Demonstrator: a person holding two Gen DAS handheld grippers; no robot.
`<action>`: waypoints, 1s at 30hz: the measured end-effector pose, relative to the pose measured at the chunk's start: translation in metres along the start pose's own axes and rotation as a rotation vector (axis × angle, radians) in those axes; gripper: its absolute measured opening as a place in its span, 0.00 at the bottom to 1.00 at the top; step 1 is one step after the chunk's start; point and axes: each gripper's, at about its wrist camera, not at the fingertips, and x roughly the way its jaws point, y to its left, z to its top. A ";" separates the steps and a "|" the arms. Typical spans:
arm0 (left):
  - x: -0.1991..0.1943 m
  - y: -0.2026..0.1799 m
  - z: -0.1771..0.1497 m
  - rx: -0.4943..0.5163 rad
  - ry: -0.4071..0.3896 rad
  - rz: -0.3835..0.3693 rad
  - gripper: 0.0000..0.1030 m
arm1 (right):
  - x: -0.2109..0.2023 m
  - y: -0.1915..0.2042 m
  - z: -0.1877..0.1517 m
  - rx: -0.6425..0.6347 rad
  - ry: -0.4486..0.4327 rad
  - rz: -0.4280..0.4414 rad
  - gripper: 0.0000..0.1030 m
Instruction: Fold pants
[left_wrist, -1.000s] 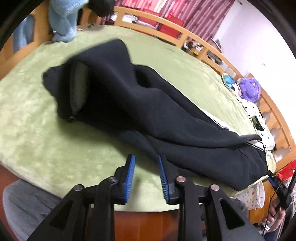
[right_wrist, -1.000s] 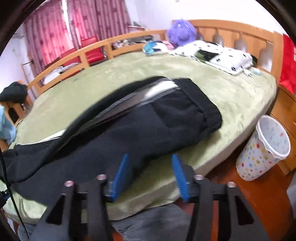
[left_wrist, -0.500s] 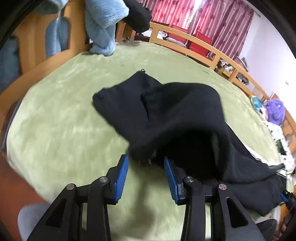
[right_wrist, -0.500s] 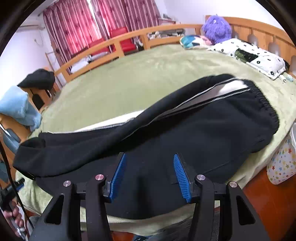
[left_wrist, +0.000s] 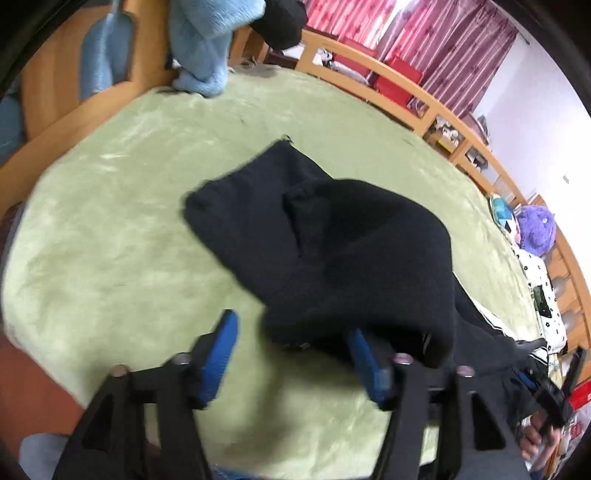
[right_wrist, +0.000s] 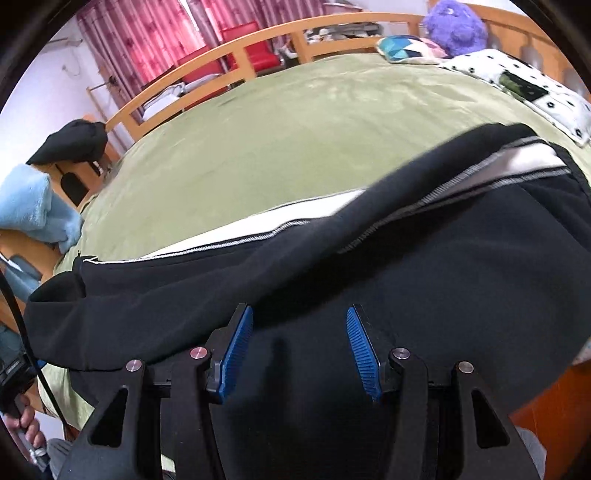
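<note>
Black pants lie across the green blanket on the bed, leg ends bunched in a heap toward the blanket's near edge, waistband end with the white stripe stretched off toward the spotted pillow. My left gripper is opening, blue pads apart, the cuff edge sitting loose between them (right pad partly under the fabric, no pinch I can see). My right gripper hangs over the pants' mid-section, jaws about half apart, gripping nothing. Light blue towel sits at the blanket's far edge.
</note>
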 end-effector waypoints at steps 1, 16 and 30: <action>-0.008 0.008 -0.001 0.000 -0.013 0.017 0.60 | 0.001 0.001 0.002 -0.008 -0.003 0.012 0.51; 0.111 0.048 0.064 -0.193 0.034 0.074 0.58 | -0.031 -0.016 -0.007 -0.072 -0.066 -0.074 0.51; 0.092 0.060 0.077 -0.206 -0.086 0.105 0.06 | -0.020 -0.042 0.001 0.118 -0.078 0.018 0.51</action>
